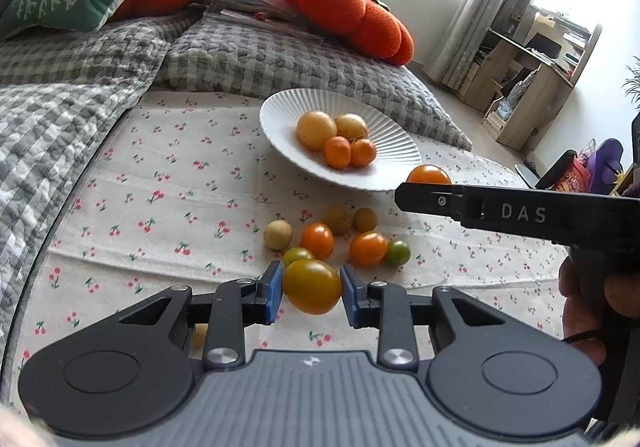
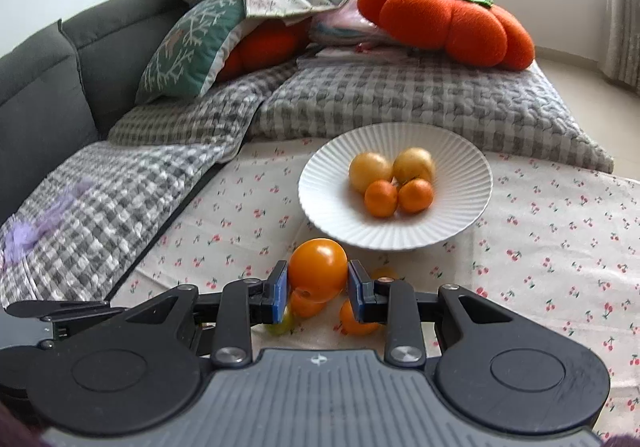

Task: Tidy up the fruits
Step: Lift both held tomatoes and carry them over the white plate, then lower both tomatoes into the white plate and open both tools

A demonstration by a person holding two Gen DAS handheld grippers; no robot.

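Left wrist: four fruits [image 1: 336, 141] on plate [image 1: 280, 115].

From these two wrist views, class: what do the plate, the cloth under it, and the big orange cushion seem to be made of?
Plate: probably glazed ceramic; white, with fine radial ribs and a soft sheen.
Cloth: thin woven fabric, likely cotton; matte, creased, printed with small cherries.
Orange cushion: plush or knitted textile; fuzzy, lobed, with a green leafy top.

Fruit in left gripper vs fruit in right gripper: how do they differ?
The left gripper holds a yellow-green tomato, olive and dull; the right gripper holds an orange tomato, brighter and evenly coloured. The yellow-green tomato sits squarely between its pads; the orange tomato rides higher, bulging above its pads. Both are small, smooth, clamped and off the cloth.
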